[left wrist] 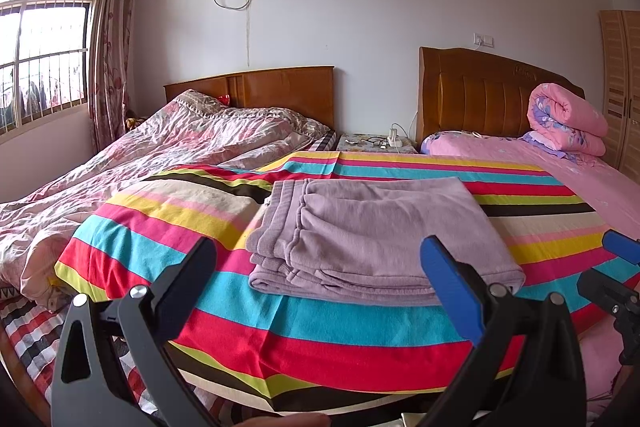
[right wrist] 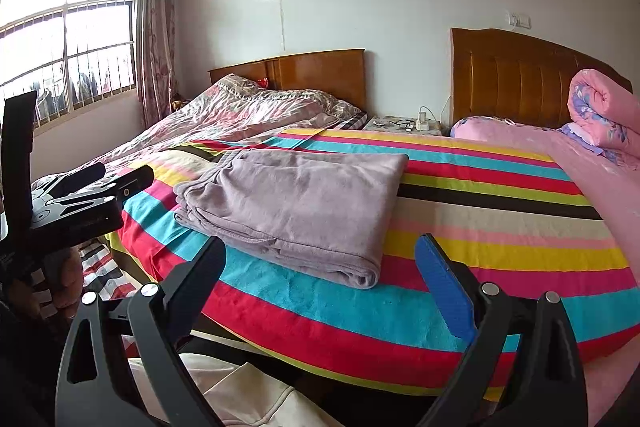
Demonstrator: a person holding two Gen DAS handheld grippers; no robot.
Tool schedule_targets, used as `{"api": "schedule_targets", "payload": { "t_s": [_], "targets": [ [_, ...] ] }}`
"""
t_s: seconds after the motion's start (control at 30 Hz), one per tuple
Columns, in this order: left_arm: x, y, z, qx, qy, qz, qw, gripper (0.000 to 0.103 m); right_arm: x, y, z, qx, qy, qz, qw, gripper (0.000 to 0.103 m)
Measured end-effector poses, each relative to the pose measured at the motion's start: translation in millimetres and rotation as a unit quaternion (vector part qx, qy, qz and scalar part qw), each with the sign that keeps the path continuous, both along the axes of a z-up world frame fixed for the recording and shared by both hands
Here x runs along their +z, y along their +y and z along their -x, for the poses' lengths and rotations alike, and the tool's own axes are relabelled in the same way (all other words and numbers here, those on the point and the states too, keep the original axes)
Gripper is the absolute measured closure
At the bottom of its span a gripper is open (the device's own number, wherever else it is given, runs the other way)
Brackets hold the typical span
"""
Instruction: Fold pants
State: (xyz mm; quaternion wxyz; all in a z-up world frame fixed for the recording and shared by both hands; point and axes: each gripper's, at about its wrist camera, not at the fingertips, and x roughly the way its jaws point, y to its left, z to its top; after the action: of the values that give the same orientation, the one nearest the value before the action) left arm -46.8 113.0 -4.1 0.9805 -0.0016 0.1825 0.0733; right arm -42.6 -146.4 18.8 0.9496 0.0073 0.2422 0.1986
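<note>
The lilac pants (left wrist: 372,239) (right wrist: 296,207) lie folded into a flat rectangle on the striped blanket (left wrist: 304,343) (right wrist: 500,235), waistband to the left. My left gripper (left wrist: 320,259) stands open just in front of the pants, lifted back from them, with nothing between its black and blue fingers. My right gripper (right wrist: 320,255) is open too, held before the near right corner of the folded pants and apart from them. In the left wrist view the right gripper's fingers (left wrist: 622,247) show at the right edge. The left gripper's body (right wrist: 80,195) shows at the left of the right wrist view.
A rumpled floral quilt (left wrist: 132,163) covers the left bed. A rolled pink quilt (left wrist: 568,119) lies by the right headboard (left wrist: 480,91). A nightstand with chargers (left wrist: 376,142) stands between the beds. Window (left wrist: 40,43) at left, wardrobe (left wrist: 622,87) at right. A hand (right wrist: 60,279) holds the left gripper.
</note>
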Motion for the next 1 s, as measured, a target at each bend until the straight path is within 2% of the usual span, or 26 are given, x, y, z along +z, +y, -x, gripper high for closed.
{"api": "schedule_targets", "payload": {
  "t_s": [1.0],
  "targets": [
    [-3.5, 3.4, -1.4, -0.001, 0.008, 0.002, 1.0000, 0.001, -0.5, 0.2, 0.7, 0.002, 0.001, 0.000, 1.000, 0.011]
  ]
}}
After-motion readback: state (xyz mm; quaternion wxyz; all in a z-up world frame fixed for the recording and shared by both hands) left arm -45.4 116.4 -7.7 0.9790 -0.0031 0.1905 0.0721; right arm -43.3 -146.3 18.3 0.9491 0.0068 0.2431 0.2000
